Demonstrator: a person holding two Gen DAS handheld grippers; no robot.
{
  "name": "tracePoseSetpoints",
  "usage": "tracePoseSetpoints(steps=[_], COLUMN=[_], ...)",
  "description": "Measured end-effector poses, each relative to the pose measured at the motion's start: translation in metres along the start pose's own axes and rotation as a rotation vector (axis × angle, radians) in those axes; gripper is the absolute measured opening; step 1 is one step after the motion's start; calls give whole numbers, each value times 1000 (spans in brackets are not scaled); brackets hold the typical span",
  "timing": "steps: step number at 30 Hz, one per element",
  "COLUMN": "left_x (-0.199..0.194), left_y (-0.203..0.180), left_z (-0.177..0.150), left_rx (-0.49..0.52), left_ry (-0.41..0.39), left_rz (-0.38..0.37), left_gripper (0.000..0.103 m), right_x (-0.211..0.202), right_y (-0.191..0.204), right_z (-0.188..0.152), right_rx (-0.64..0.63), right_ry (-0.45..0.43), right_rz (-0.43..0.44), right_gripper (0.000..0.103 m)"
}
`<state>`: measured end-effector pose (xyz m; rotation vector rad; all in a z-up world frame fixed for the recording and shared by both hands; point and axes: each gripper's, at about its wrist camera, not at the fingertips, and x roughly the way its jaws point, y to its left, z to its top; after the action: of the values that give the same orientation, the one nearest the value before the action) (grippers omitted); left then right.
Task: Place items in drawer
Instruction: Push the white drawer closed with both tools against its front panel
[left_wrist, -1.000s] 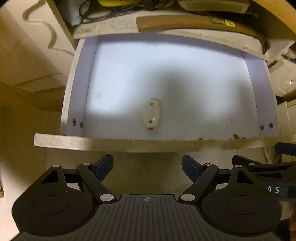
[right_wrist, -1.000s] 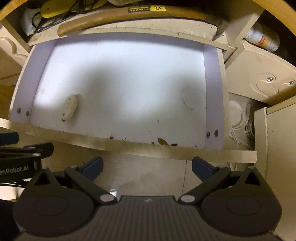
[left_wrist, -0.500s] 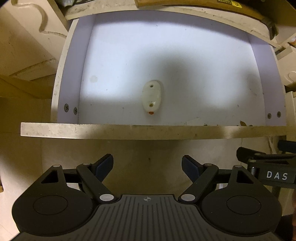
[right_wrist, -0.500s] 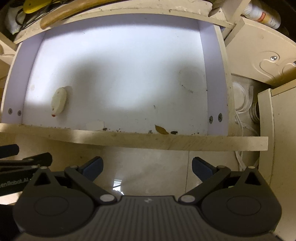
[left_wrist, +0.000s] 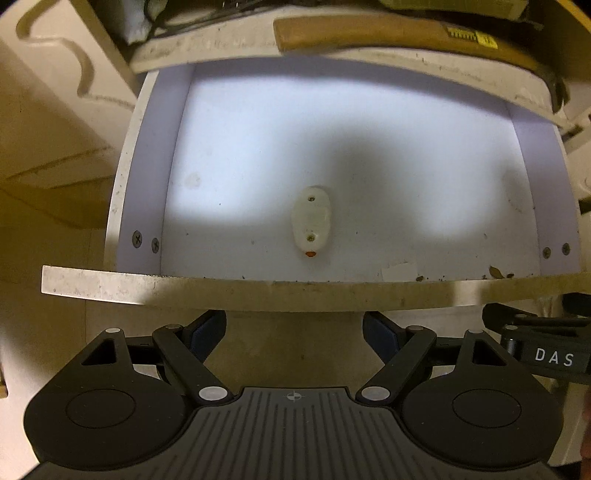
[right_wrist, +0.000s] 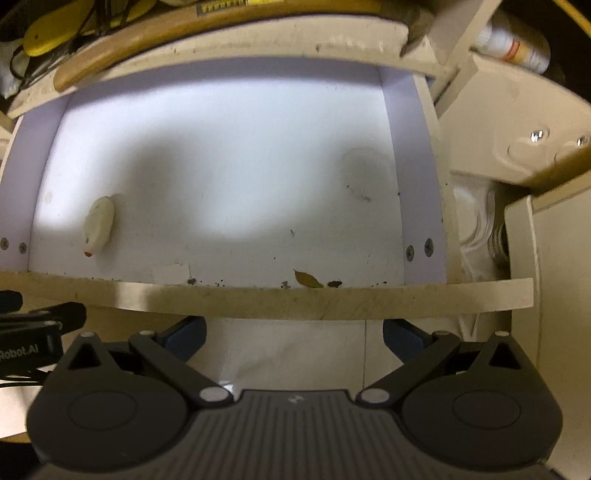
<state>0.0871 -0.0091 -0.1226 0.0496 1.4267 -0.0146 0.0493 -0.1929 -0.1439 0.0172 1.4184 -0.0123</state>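
Observation:
An open white drawer (left_wrist: 229, 293) lies below me, its front panel nearest. A small white oval piece (left_wrist: 311, 220) with an orange tip lies on the drawer bottom near the front; it also shows in the right wrist view (right_wrist: 98, 225) at the left. My left gripper (left_wrist: 294, 332) is open and empty, just in front of the drawer's front panel. My right gripper (right_wrist: 294, 338) is open and empty, beside the left one, in front of the drawer front (right_wrist: 332, 299).
A wooden-handled tool (left_wrist: 406, 33) and cables lie on the shelf above the drawer. A dry leaf (right_wrist: 308, 280) and crumbs sit at the drawer's front right. A cream cabinet (right_wrist: 554, 277) stands to the right. The other gripper's body (left_wrist: 546, 350) shows at the right edge.
Both views tilted down and back over the last second, the drawer shifting up and then down again in frame. Both grippers stay open and empty; the oval piece has not moved.

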Motion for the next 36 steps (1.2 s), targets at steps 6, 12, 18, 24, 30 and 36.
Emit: tracePoseSetpoints(steps=[6, 12, 18, 24, 30, 36], left_x=[2, 8, 11, 17, 20, 23], left_y=[0, 0, -2, -1, -3, -5], left_z=[11, 22, 31, 48, 64, 83], left_rx=[-1, -17, -8, -49, -38, -23], left_ry=[-35, -35, -46, -47, -64, -75], left_rz=[9, 2, 11, -8, -9, -5], left_gripper=[82, 82, 82, 82, 82, 82], right_x=[-2, 1, 8, 11, 13, 14], right_y=[0, 1, 1, 2, 2, 1], right_z=[11, 23, 32, 49, 67, 88], right_rx=[-7, -6, -4, -2, -2, -3], right_ry=[-43, -47, -42, -54, -65, -76], right_rz=[-4, -10, -11, -10, -9, -10], right_gripper=[102, 102, 102, 102, 102, 102])
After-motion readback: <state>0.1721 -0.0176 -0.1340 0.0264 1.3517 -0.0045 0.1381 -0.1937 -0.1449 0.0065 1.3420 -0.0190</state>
